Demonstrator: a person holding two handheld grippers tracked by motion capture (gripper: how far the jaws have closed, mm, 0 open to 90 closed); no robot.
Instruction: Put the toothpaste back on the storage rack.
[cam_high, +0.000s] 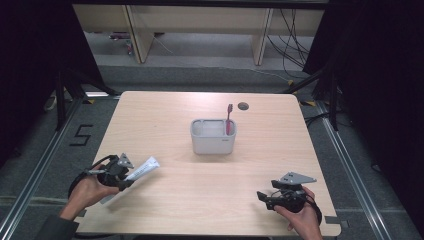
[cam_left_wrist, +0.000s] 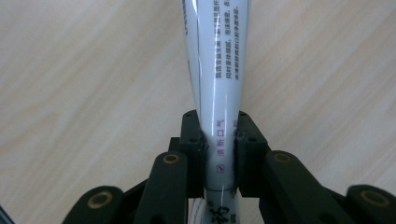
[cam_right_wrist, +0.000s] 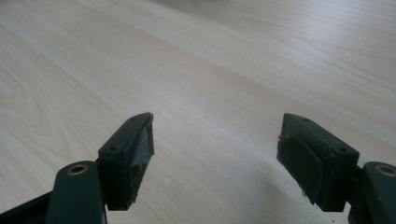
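Near-left tabletop corner: we see the left hand-held gripper (cam_high: 122, 177) pinching a white toothpaste tube (cam_high: 134, 176), pads pressed on both sides of the tube's body.
Tube position: low over the tabletop (cam_high: 175, 200), slanted, one end toward the centre and the other back past the hand; we can't tell if the back end touches the wood.
Grip reason: we judge the pinch sits partway along the body so the tube stays stiff and can be aimed end-first.
Left gripper view: tube (cam_left_wrist: 217, 93) runs straight out between the jaws, printed text facing up.
Holder: grey bin (cam_high: 213, 136) at tabletop centre, well apart from the tube, open top.
Toothbrush: red one (cam_high: 229, 119) stands upright in the bin's right end, so the left part looks free; likely the tube's spot.
Right hand-held gripper (cam_high: 265, 197): jaws spread, nothing between them, parked near the right front edge, out of the way.
Right gripper view: bare wood (cam_right_wrist: 210, 70) ahead.
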